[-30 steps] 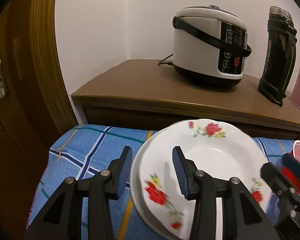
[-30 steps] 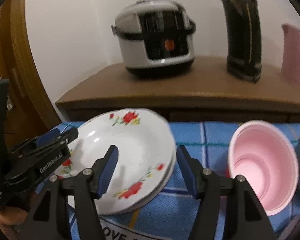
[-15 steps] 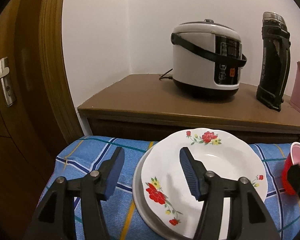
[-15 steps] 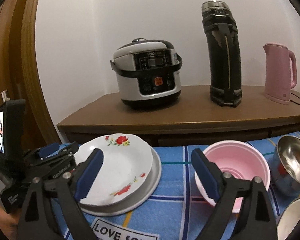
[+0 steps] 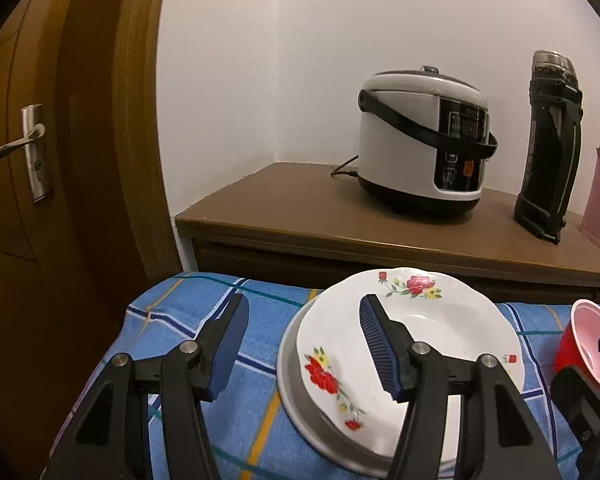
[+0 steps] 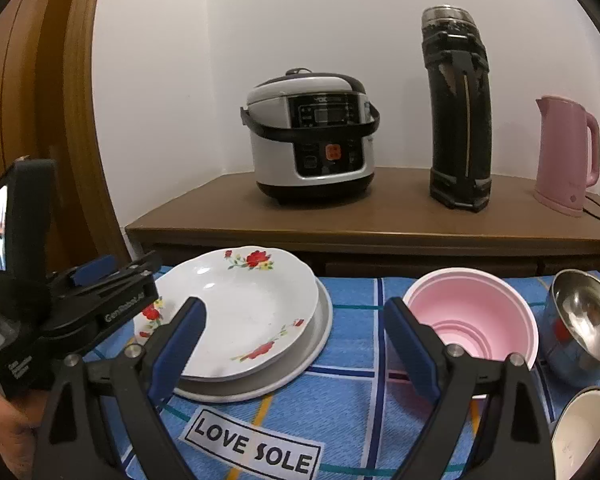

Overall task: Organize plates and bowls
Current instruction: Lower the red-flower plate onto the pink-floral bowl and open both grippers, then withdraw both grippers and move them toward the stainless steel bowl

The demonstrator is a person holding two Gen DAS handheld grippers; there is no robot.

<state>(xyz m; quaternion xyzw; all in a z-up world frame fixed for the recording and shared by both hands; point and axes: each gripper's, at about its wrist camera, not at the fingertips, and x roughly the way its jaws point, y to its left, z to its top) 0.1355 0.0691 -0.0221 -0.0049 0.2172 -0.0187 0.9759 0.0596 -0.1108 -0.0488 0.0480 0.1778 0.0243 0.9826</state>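
Note:
A white plate with red flowers [image 6: 244,312] lies stacked on a plain grey-white plate [image 6: 300,368] on the blue checked cloth; the flowered plate also shows in the left wrist view [image 5: 440,328]. A pink bowl [image 6: 472,316] stands to its right, red outside in the left wrist view [image 5: 580,344]. A steel bowl [image 6: 584,320] and a white bowl [image 6: 584,436] are at the far right. My left gripper [image 5: 300,344] is open and empty over the plates' left edge. My right gripper [image 6: 296,344] is open and empty, held back between the plates and the pink bowl.
A wooden sideboard [image 6: 380,224] behind the table carries a rice cooker [image 6: 312,140], a black flask [image 6: 458,120] and a pink kettle [image 6: 564,156]. A wooden door with a lever handle [image 5: 20,148] is at the left. A "LOVE SOLE" label [image 6: 256,444] is on the cloth.
Both grippers have pulled back and up from the stacked plates. The right gripper has opened wider. The plates lie unmoved.

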